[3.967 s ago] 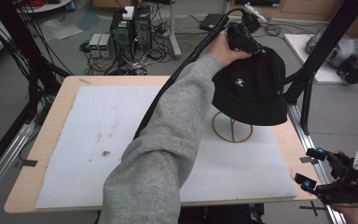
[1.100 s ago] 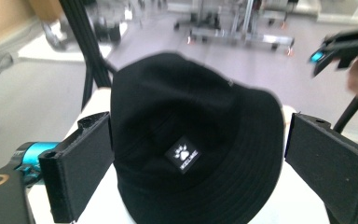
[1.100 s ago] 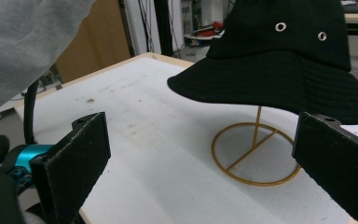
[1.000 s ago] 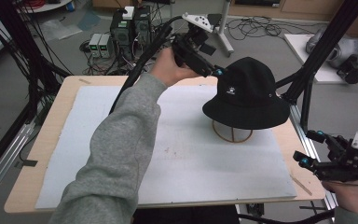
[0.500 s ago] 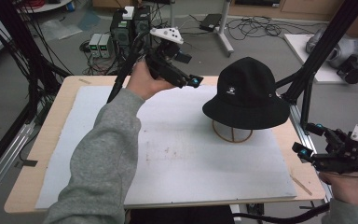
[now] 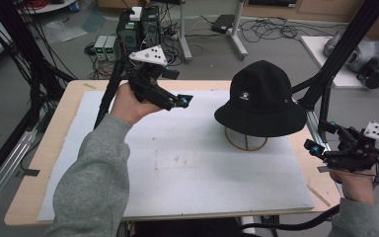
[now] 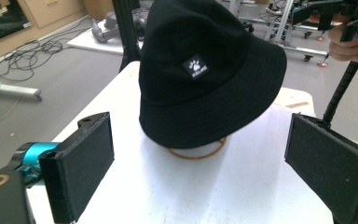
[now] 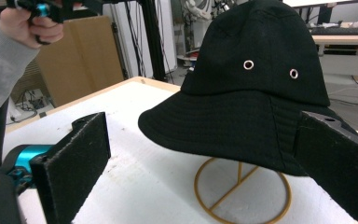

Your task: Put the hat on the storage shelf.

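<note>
Both tongs are wide open, holding nothing: left tongs (image 6: 174, 88) up over the surface (image 6: 177, 163), right tongs (image 6: 321, 138) just beside the hat (image 6: 260, 101) on its stand (image 6: 246, 143).

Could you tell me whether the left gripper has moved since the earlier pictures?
Yes. The left gripper has drawn back leftward from the hat, toward the table's far-left corner.

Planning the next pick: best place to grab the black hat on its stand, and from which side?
Take the hat by its brim, which juts free all round above the wire stand. Probably come from the right: the open right claw already sits beside that edge, roughly level with it.
</note>
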Action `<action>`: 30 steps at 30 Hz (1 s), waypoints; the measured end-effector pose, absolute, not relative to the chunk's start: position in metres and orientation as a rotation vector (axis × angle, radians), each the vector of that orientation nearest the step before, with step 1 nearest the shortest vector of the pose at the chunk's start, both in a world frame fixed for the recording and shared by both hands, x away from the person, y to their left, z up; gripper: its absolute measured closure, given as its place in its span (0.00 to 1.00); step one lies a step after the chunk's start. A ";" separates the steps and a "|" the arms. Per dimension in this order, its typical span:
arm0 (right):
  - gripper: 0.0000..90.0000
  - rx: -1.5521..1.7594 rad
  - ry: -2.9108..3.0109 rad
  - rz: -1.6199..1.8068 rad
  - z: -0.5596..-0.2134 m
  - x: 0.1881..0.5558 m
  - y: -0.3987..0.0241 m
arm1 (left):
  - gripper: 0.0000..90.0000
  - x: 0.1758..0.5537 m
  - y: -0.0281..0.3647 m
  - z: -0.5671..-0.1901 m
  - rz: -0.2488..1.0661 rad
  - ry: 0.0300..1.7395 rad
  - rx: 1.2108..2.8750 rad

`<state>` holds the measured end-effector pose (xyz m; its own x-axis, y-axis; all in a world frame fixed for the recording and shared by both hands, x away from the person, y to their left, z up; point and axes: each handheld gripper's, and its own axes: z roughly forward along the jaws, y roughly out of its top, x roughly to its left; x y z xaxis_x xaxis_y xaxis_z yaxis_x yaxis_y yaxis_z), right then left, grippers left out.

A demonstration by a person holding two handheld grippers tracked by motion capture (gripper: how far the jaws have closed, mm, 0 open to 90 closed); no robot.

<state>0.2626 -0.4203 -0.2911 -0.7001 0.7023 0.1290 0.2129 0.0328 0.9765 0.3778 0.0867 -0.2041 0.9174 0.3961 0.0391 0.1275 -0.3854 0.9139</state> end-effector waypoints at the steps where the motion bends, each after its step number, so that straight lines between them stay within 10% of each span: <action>1: 0.04 0.927 1.930 1.707 -0.291 0.264 -0.419 | 0.09 0.376 0.089 -0.205 0.311 0.387 1.959; 30: 0.04 0.916 1.862 1.758 -0.294 0.280 -0.414 | 0.09 0.305 0.180 -0.258 0.322 0.486 1.775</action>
